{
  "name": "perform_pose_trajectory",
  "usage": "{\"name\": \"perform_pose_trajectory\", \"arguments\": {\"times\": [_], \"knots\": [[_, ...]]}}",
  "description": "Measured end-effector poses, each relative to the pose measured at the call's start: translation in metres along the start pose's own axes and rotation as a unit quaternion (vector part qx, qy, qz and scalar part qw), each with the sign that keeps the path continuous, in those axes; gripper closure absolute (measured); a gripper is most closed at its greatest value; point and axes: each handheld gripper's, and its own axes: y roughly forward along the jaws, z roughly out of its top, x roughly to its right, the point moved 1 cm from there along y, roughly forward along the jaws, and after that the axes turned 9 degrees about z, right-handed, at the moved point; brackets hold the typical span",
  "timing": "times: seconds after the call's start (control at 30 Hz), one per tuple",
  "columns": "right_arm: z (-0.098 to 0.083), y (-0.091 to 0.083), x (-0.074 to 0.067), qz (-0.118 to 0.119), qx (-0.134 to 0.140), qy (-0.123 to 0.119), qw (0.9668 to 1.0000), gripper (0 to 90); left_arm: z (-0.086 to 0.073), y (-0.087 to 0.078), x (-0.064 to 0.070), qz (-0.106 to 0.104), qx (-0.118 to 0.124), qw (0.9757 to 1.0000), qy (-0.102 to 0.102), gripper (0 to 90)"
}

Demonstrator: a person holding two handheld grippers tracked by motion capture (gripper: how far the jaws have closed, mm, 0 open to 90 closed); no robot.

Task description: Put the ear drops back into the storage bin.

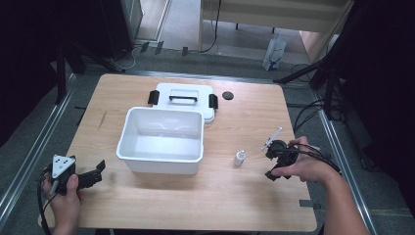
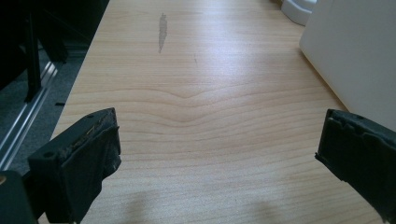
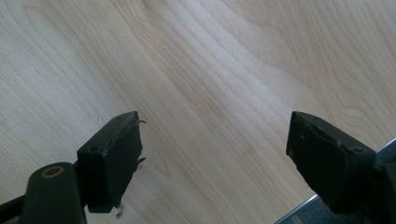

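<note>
A person at a wooden table (image 1: pixel 235 200) holds a two-jaw gripper in each hand, both with jaws spread apart and gripping nothing.

No brand, label or readable writing can be made out on anything. The left gripper (image 1: pixel 93 175) rests at the table's near left corner, held in the left hand (image 1: pixel 66 196), pointing toward an open white plastic box (image 1: pixel 161 142) at the centre; in the left gripper view, the box wall stands just beside its jaws. The box's white lid (image 1: pixel 183 98), with black handle and clasps, lies flat behind it. The right gripper (image 1: pixel 278 159), in the right hand (image 1: pixel 303 169), angles down over bare wood. A small white bottle (image 1: pixel 239 157) stands between box and right gripper. A black disc (image 1: pixel 227 95) lies near the lid.
</note>
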Motion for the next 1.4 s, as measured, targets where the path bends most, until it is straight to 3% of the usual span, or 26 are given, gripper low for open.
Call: {"name": "perform_pose_trajectory", "arguments": {"times": [0.13, 0.37, 0.63, 1.03, 1.4], "knots": [[0.012, -0.005, 0.0, 0.002, 0.004, 0.008, 1.0, 22.8, 0.0, 0.0, 0.0, -0.001, -0.001, 1.0, 0.0, 0.0], [0.028, -0.011, -0.002, -0.002, 0.009, -0.008, 0.9999, 32.2, 0.0, 0.0, 0.0, 0.0, -0.002, 1.0, 0.0, 0.0], [0.042, -0.009, -0.005, -0.007, 0.004, -0.026, 0.9996, 35.5, 0.0, 0.0, 0.0, 0.0, -0.004, 1.0, 0.003, 0.0], [0.064, -0.012, -0.013, 0.031, -0.001, -0.057, 0.9979, 45.3, 0.0, 0.0, 0.0, 0.001, -0.005, 1.0, 0.004, 0.0], [0.084, -0.016, -0.023, 0.037, -0.003, -0.085, 0.9957, 48.5, 0.0, 0.0, 0.0, 0.001, -0.005, 1.0, 0.004, 0.0]]}}
